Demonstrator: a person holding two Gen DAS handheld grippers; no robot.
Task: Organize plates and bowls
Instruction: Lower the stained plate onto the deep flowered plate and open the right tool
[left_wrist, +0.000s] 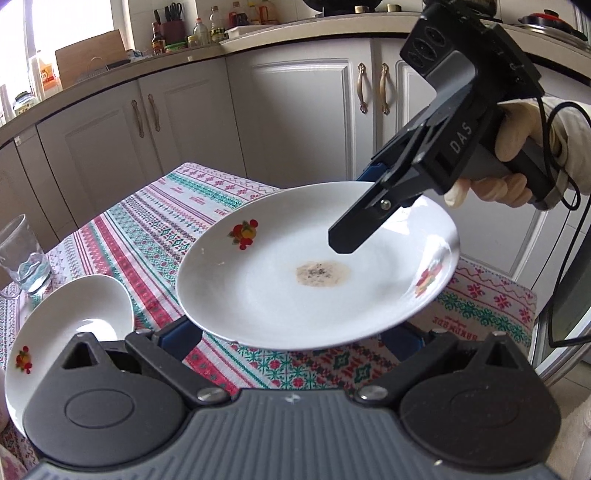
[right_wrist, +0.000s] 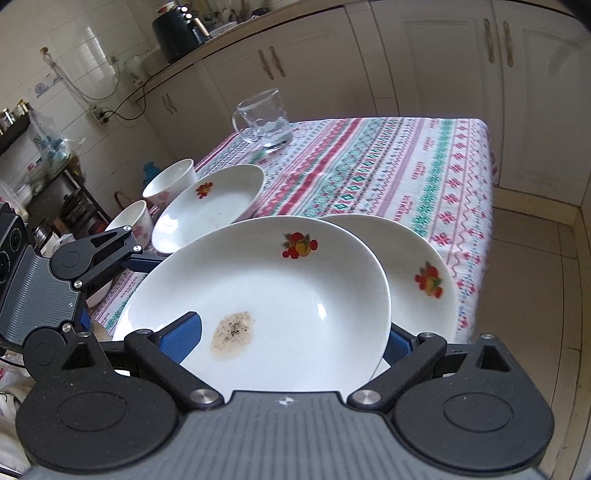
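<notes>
Patterned tablecloth (right_wrist: 369, 166), kitchen cabinets (left_wrist: 295, 110); right fingers (right_wrist: 181, 338) clamp stained plate (right_wrist: 280, 295); left unclear

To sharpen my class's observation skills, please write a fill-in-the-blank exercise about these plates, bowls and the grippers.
1. The right gripper has its jaws shut on the ___ of the stained plate.
2. The stain in that plate is ___ in colour.
3. ___ bowls stand beside the far plate.
4. The glass mug stands on the patterned ___.

Missing words: rim; brown; Two; tablecloth
</notes>
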